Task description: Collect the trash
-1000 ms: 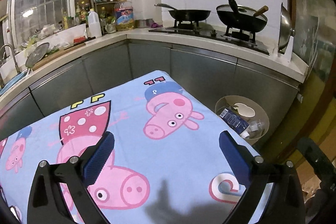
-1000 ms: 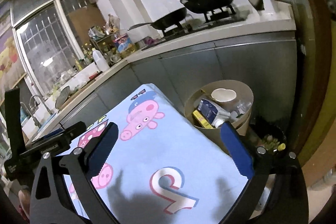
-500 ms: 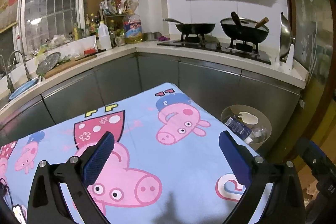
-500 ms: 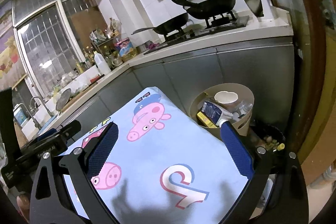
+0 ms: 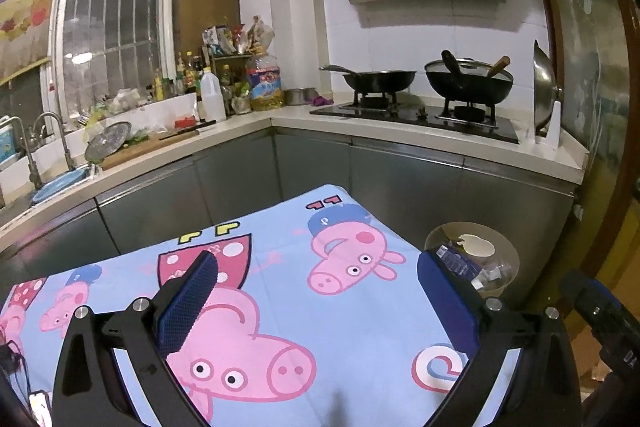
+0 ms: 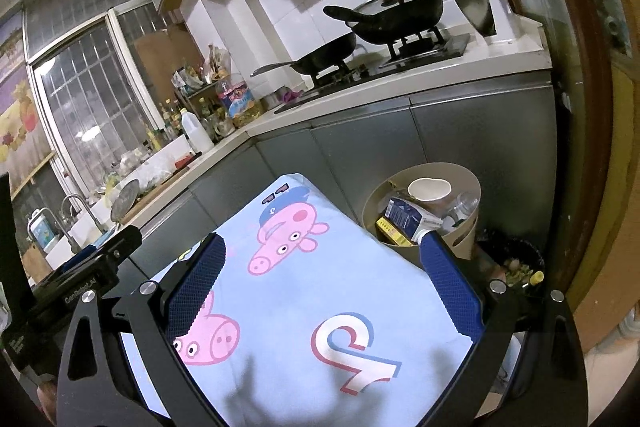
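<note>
A round beige trash bin (image 5: 506,259) (image 6: 466,235) stands on the floor past the table's far right corner. It holds a paper cup (image 6: 429,189), a blue carton (image 6: 404,215), a yellow box and clear plastic. My left gripper (image 5: 318,265) is open and empty above the cartoon-pig tablecloth (image 5: 304,307). My right gripper (image 6: 322,245) is open and empty above the same cloth (image 6: 320,291), nearer the bin. No loose trash shows on the cloth.
Grey cabinets and a counter (image 5: 400,135) wrap around behind the table, with a stove, two black pans (image 5: 468,83), bottles and a sink (image 5: 56,179). A dark bin with scraps (image 6: 516,263) sits right of the beige bin. A wooden door frame stands at the right.
Both grippers have tilted up and drawn back from the table, so more of the wall and hood shows. The jaws have stayed open and empty.
</note>
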Tool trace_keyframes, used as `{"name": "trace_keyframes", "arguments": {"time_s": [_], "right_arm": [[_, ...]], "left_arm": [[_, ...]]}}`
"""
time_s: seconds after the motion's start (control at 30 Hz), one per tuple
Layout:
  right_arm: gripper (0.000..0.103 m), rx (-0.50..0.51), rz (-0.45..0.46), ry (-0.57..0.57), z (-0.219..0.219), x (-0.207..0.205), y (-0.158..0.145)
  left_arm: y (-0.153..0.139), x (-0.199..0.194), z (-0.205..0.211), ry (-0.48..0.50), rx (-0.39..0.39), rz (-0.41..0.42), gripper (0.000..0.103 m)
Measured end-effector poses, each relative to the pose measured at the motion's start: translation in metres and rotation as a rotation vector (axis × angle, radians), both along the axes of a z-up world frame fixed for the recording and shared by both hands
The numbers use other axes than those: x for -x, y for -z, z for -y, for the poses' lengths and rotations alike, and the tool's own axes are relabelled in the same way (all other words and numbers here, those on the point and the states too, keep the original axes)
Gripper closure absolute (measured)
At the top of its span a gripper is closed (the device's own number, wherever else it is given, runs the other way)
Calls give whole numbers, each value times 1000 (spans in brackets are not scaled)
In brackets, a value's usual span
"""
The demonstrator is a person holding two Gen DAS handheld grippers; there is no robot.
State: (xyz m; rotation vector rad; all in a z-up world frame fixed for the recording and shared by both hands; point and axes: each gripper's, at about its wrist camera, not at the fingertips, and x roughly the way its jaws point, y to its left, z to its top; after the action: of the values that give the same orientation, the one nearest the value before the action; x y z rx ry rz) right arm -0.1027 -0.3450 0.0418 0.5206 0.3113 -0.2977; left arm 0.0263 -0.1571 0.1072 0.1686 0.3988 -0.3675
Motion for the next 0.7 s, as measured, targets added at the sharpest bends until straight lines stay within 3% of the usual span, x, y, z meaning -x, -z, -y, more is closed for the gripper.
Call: {"name": "trace_keyframes", "arguments": {"time_s": [0.7], "right_arm": [[6, -13, 10, -30, -6, 1, -3]], "left_arm": [[-4, 2, -4, -25, -33, -19, 4]]}}
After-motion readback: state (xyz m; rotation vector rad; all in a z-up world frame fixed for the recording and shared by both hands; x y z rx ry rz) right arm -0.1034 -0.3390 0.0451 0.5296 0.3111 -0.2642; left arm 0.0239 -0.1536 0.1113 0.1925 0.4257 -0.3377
